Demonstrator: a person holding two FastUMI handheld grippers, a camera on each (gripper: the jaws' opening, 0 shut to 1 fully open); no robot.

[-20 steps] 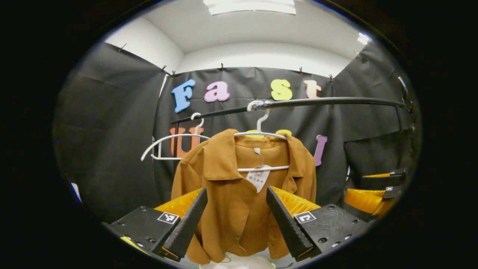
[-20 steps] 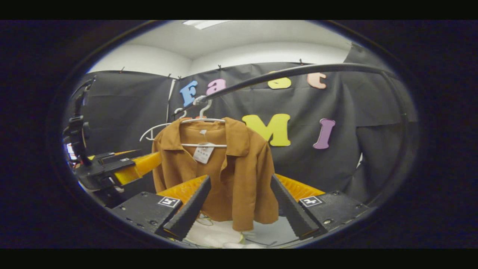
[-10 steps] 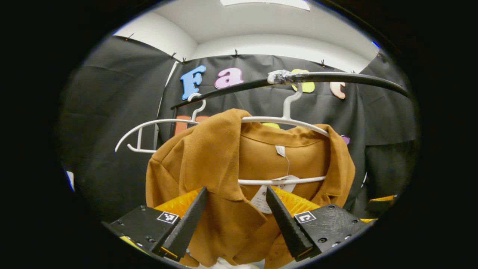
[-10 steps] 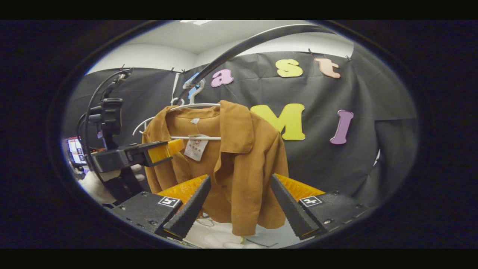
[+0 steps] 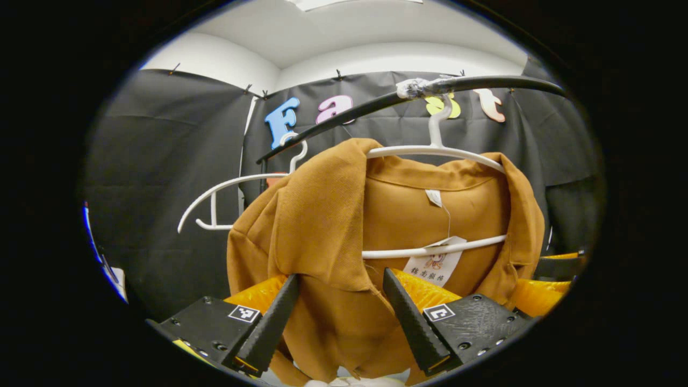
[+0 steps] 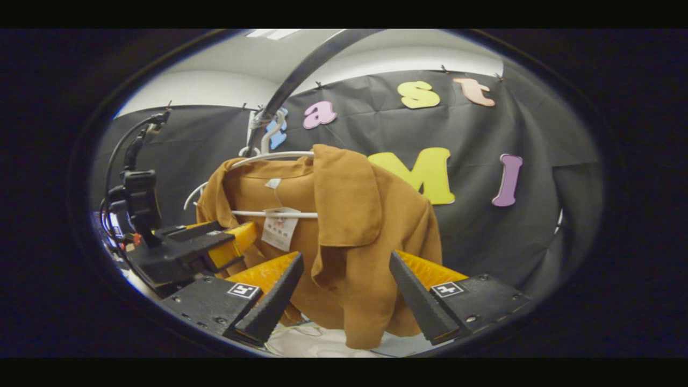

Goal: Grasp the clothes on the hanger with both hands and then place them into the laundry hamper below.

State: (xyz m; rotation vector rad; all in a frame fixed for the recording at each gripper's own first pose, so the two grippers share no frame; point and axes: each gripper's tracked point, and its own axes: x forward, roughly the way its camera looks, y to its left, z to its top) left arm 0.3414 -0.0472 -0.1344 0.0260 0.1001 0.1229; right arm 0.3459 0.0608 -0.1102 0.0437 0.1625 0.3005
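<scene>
A brown jacket (image 5: 344,236) hangs on a white hanger (image 5: 435,153) hooked over a dark rail (image 5: 484,83), with a paper tag (image 5: 434,266) dangling inside its collar. The left tool (image 5: 339,285) is spread wide, gripping nothing, its fingers on either side of the jacket's left lapel. The right tool (image 6: 346,269) is likewise wide apart and holds nothing, framing the other lapel. An empty white hanger (image 5: 226,193) hangs farther along the rail.

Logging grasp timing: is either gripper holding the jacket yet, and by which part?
Nothing is held. The left gripper and right gripper are both open, fingers apart in front of the brown jacket, which hangs on its hanger.
</scene>
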